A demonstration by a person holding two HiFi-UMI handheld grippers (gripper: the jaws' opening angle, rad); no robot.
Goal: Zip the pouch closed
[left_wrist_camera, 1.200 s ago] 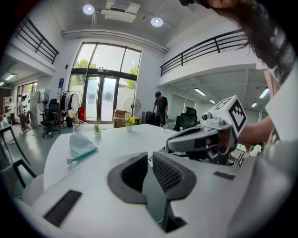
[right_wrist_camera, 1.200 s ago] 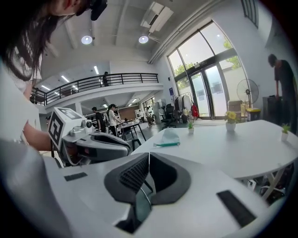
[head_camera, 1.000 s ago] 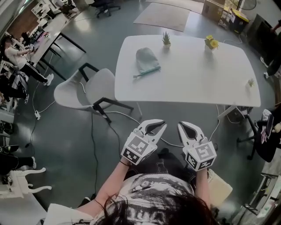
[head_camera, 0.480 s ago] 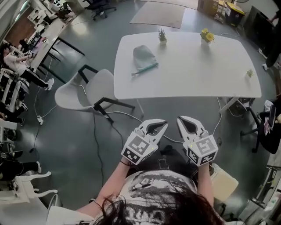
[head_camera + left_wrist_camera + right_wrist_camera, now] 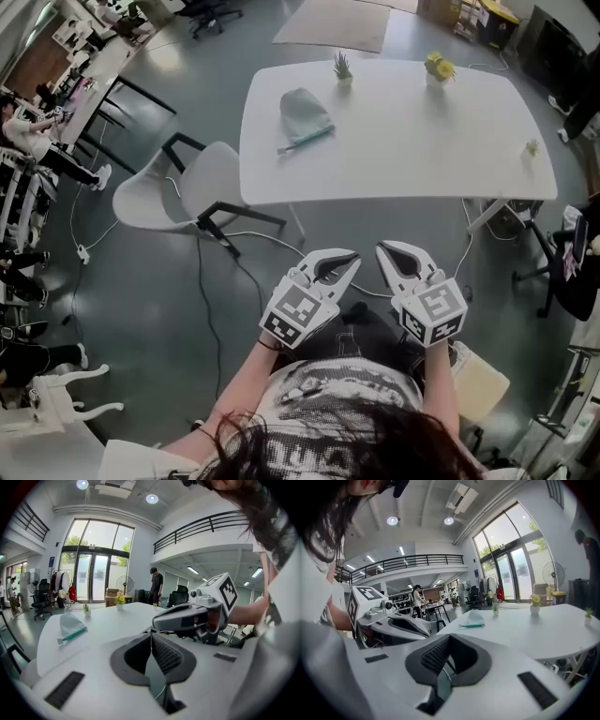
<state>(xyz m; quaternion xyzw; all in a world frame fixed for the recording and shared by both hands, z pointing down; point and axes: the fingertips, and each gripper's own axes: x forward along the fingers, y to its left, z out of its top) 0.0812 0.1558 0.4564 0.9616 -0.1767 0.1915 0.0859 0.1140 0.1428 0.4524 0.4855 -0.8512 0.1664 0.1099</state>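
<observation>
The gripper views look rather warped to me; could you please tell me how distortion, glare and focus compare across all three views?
Head view: mild wide-angle bowing of the white table, even light, pouch sharp. Left gripper view: strong fisheye with black corners, glass doors blown out, foreground slightly soft. Right gripper view: same fisheye, ceiling lights flare, windows bright, pouch small but distinct.

An open-plan office hall. Left of the white table [image 5: 403, 141] stand a grey chair [image 5: 178, 192] and desks [image 5: 98, 70] with seated people [image 5: 28, 141]; beyond it rise tall glass doors [image 5: 91, 581] and a railed mezzanine [image 5: 206, 524].
</observation>
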